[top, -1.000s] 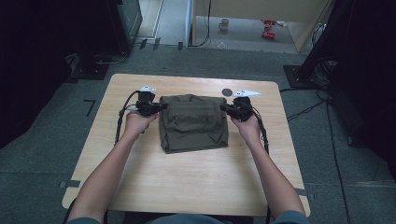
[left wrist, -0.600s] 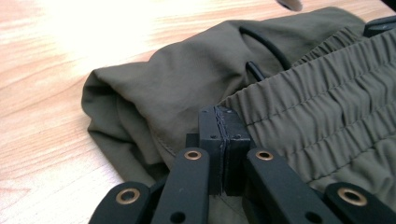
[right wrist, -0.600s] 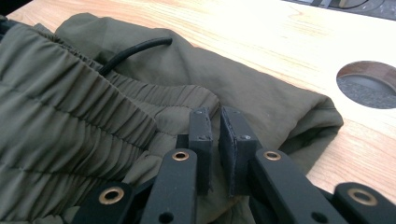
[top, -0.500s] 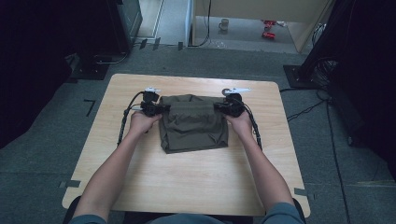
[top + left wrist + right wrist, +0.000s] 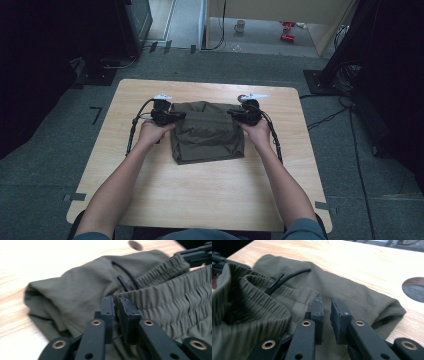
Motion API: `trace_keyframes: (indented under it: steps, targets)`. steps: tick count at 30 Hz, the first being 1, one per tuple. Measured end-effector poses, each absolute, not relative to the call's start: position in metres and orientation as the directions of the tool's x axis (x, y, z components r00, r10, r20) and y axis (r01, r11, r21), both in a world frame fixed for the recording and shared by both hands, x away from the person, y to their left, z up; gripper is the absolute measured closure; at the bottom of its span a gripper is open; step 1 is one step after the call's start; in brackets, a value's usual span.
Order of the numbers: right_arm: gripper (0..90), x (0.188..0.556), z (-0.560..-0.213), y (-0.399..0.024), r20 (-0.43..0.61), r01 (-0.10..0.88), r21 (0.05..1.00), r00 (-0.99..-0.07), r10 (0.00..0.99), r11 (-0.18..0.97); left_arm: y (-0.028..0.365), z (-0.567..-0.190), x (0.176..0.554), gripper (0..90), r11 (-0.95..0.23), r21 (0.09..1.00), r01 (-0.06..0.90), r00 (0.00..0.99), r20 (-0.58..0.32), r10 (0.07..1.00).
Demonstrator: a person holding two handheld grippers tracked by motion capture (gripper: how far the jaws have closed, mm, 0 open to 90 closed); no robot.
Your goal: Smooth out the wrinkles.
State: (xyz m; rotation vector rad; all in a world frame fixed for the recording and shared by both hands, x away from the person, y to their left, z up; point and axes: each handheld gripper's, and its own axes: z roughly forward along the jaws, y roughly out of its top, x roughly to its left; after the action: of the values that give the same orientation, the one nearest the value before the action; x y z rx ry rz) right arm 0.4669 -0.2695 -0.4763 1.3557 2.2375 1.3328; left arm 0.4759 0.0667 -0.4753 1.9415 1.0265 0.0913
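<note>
A folded olive-green garment [image 5: 207, 132] with an elastic waistband [image 5: 175, 297] and a black drawstring [image 5: 125, 272] lies mid-table. My left gripper [image 5: 176, 116] is at its far left corner. Its jaws have just been opening and now stand a narrow gap apart [image 5: 116, 303], with the waistband's edge at their tips and nothing pinched. My right gripper [image 5: 234, 114] is at the far right corner. Its jaws [image 5: 326, 303] are slightly apart just above the cloth [image 5: 352, 295], beside the waistband [image 5: 257, 297] and drawstring [image 5: 287, 276].
The wooden table [image 5: 200, 200] has a round hole [image 5: 414, 288] near its far edge. Cables trail from both grippers. On the floor beyond the table stand a mug [image 5: 240, 25] and red items [image 5: 287, 30], with dark equipment at both sides.
The right gripper has shifted a little inward toward the garment's corner. The left hand and the garment stay about where they were.
</note>
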Motion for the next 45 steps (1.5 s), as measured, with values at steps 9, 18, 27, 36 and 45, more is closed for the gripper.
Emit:
trace_keyframes:
  steps: [9,18,27,36,45]
  targets:
    - [80.3,0.442,-0.467,-0.273,0.231,0.554,0.807,-0.616,0.753,0.206,0.066,-0.468,0.450,78.2,-0.306,0.764,0.568,0.721,-0.282,0.633]
    - [82.9,0.441,-0.472,-0.280,0.223,0.549,0.815,-0.596,0.772,0.189,0.066,-0.475,0.433,76.5,-0.339,0.762,0.552,0.755,-0.283,0.592]
    - [83.4,0.462,-0.489,-0.283,0.275,0.590,0.799,-0.531,0.802,0.117,0.071,-0.476,0.442,76.5,-0.317,0.757,0.571,0.716,-0.270,0.644]
    - [84.3,0.467,-0.486,-0.281,0.223,0.594,0.785,-0.539,0.812,0.178,0.066,-0.477,0.473,88.2,-0.267,0.737,0.620,0.643,-0.283,0.712]
    - [84.1,0.472,-0.492,-0.272,0.286,0.616,0.774,-0.544,0.789,0.144,0.050,-0.489,0.481,88.2,-0.286,0.717,0.636,0.662,-0.315,0.681]
